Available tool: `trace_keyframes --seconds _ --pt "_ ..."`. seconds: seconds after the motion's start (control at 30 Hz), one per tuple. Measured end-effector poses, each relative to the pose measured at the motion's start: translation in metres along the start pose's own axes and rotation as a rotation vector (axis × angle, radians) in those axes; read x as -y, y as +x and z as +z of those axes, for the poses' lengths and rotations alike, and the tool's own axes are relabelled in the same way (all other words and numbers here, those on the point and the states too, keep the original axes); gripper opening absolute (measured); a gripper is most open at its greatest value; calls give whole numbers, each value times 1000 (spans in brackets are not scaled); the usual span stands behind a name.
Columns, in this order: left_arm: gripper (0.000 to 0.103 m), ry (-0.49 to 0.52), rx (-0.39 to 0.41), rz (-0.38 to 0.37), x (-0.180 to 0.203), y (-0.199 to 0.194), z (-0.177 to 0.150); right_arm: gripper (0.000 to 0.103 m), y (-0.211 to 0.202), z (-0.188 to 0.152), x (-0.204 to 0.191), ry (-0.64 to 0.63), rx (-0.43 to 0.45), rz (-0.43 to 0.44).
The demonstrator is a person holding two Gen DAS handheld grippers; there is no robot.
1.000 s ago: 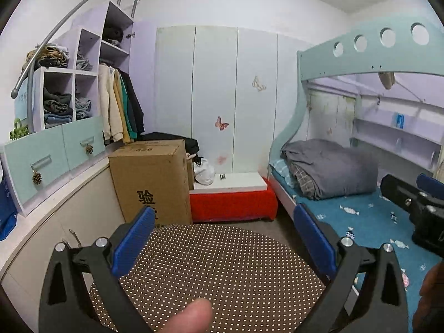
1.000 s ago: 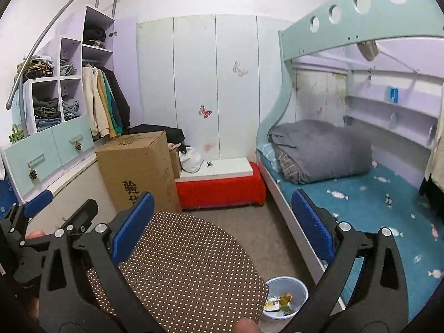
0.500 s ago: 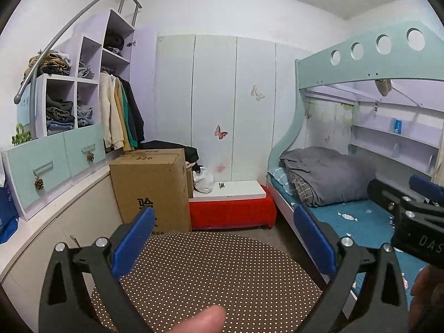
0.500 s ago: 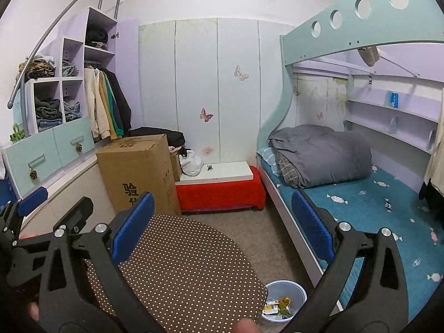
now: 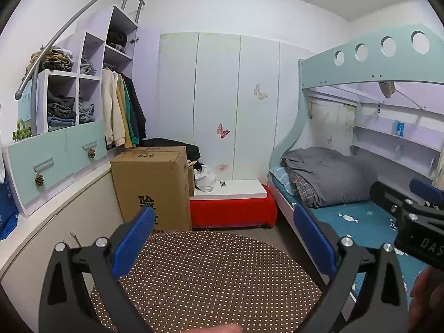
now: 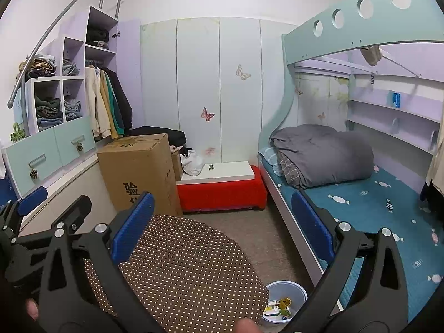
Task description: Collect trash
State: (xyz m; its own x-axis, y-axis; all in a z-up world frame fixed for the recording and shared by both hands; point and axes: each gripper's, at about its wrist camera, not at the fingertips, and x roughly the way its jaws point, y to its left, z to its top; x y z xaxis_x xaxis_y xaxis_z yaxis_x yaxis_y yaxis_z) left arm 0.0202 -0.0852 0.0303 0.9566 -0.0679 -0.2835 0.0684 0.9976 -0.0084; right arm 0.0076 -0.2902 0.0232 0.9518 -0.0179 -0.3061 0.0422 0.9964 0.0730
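A small pale-blue trash bin stands on the floor between the round table and the bed, with several bits of coloured trash inside. My left gripper is open and empty, held above the brown dotted round table. My right gripper is open and empty above the same table, left of and above the bin. The right gripper also shows at the right edge of the left wrist view. The bin is hidden in the left wrist view.
A tall cardboard box and a red bench with a white top stand beyond the table. A bunk bed with a grey duvet fills the right side. Cabinets and shelves with clothes line the left wall.
Both cameras have tilted slightly upward, showing more ceiling. The right gripper has drifted a little in the left wrist view. Both grippers stay open and empty.
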Motion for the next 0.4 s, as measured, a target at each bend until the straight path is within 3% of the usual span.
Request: trace_keyframes --seconds 0.4 --pt "98 11 3 29 -1 6 3 97 8 -2 0 4 -9 10"
